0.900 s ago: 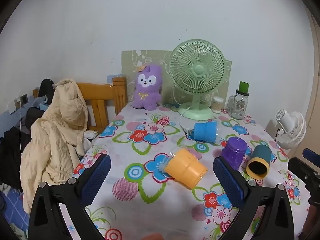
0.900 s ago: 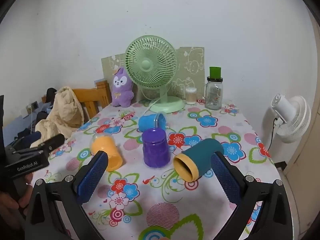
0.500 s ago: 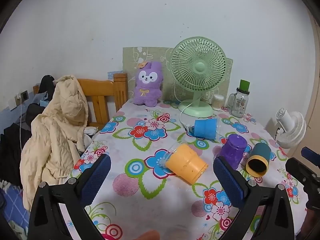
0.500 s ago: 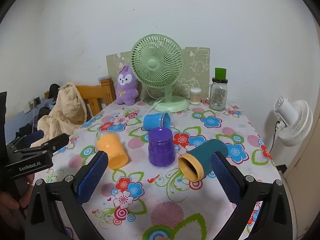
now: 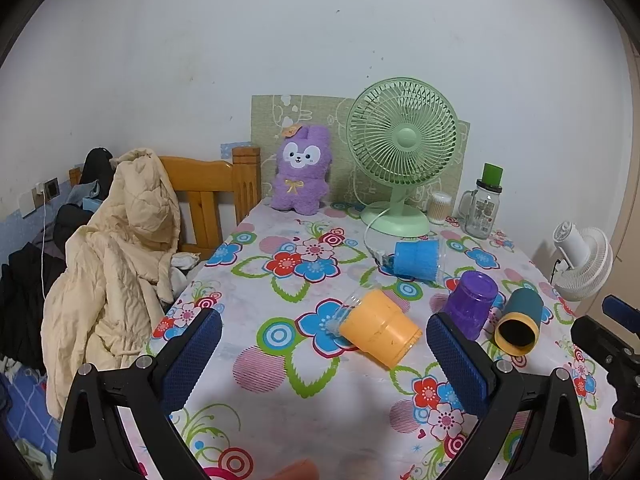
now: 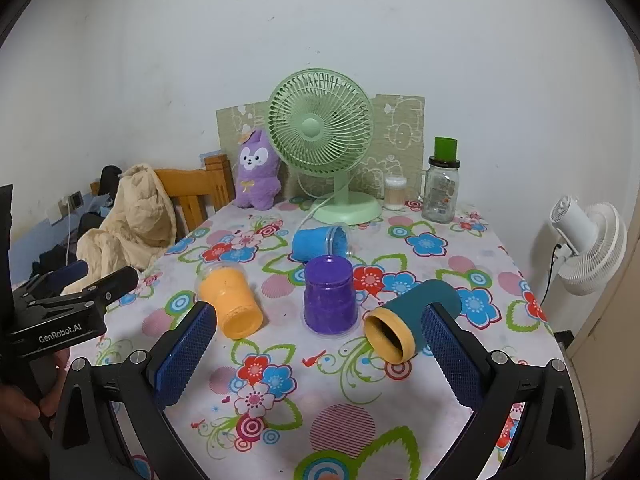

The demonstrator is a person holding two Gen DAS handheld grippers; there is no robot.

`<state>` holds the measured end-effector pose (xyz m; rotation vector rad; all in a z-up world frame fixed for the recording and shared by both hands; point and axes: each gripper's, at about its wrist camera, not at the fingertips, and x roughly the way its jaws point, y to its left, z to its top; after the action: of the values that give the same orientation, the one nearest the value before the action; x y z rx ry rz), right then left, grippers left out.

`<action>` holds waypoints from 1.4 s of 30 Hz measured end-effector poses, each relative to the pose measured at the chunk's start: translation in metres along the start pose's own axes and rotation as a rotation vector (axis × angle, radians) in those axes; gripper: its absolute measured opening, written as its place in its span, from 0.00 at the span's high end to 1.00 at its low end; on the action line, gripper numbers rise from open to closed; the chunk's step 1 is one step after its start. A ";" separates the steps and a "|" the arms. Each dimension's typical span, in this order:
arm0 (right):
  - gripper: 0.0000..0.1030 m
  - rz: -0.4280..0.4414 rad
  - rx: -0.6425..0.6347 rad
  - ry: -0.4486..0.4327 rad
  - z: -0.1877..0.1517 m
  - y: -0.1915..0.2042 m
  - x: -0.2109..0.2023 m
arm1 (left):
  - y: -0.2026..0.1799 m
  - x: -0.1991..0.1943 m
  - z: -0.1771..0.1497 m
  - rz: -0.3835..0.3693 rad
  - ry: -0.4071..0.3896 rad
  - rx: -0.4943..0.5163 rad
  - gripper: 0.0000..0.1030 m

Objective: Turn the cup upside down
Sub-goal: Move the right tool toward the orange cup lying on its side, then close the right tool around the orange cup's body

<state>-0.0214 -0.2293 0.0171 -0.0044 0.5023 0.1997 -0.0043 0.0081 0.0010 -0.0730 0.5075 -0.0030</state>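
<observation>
Several cups sit on the floral tablecloth [image 6: 432,400]. An orange cup [image 5: 378,328] [image 6: 232,300] lies on its side. A blue cup [image 5: 416,260] [image 6: 318,242] lies on its side further back. A purple cup [image 5: 472,304] [image 6: 329,294] stands upside down. A teal cup with a yellow rim [image 5: 520,320] [image 6: 408,320] lies on its side, mouth toward me. My left gripper [image 5: 324,356] is open and empty, in front of the orange cup. My right gripper [image 6: 316,356] is open and empty, in front of the purple and teal cups.
A green desk fan [image 6: 320,140], a purple plush toy [image 6: 256,176], a glass jar with a green lid [image 6: 442,184] and a small jar [image 6: 395,198] stand at the back. A wooden chair with a beige coat [image 5: 120,248] is at left. A white fan [image 6: 588,240] stands at right.
Both grippers have drawn back and risen slightly, so the cups look a little farther away. Both stay open. No cup has moved.
</observation>
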 end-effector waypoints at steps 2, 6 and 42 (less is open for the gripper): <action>0.00 0.002 0.000 0.004 0.001 0.000 0.001 | 0.001 0.000 -0.001 0.001 0.000 0.000 0.00; 0.00 0.003 0.000 0.005 0.000 0.000 0.001 | 0.001 0.000 0.000 0.000 -0.001 0.000 0.00; 0.00 0.101 -0.047 0.118 -0.004 0.023 0.047 | 0.023 0.025 -0.027 0.028 0.106 -0.014 0.00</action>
<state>0.0127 -0.1979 -0.0076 -0.0372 0.6156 0.3117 0.0042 0.0287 -0.0359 -0.0800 0.6145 0.0239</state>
